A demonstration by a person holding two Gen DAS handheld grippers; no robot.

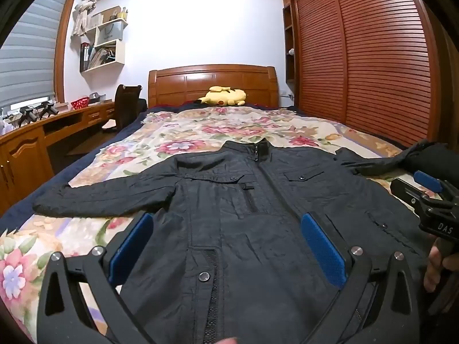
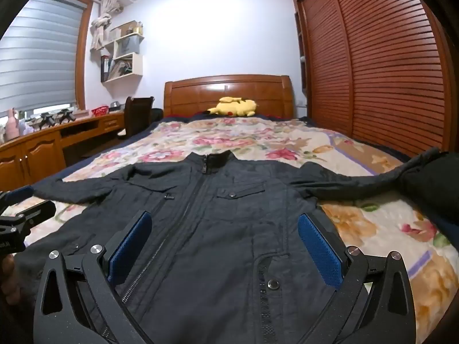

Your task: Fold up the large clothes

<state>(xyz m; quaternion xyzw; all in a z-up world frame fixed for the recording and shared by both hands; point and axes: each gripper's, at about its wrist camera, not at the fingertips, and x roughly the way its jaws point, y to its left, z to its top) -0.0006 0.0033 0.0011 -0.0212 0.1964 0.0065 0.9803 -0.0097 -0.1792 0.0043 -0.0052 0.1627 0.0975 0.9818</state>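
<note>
Where left view ends, sleeve [image 2: 358, 183] outstretched

The jacket [image 1: 229, 200] is black with dark snap buttons. Under it the blanket [image 1: 186, 137] is cream with pink and red flowers and green leaves. At twelve o'clock lies a yellow plush toy [image 1: 225, 96] before a reddish-brown headboard [image 1: 212, 83]. Both tools carry blue pads [image 2: 318, 249] on black frames.

"DAS" on the right gripper [image 1: 427, 183]
</note>
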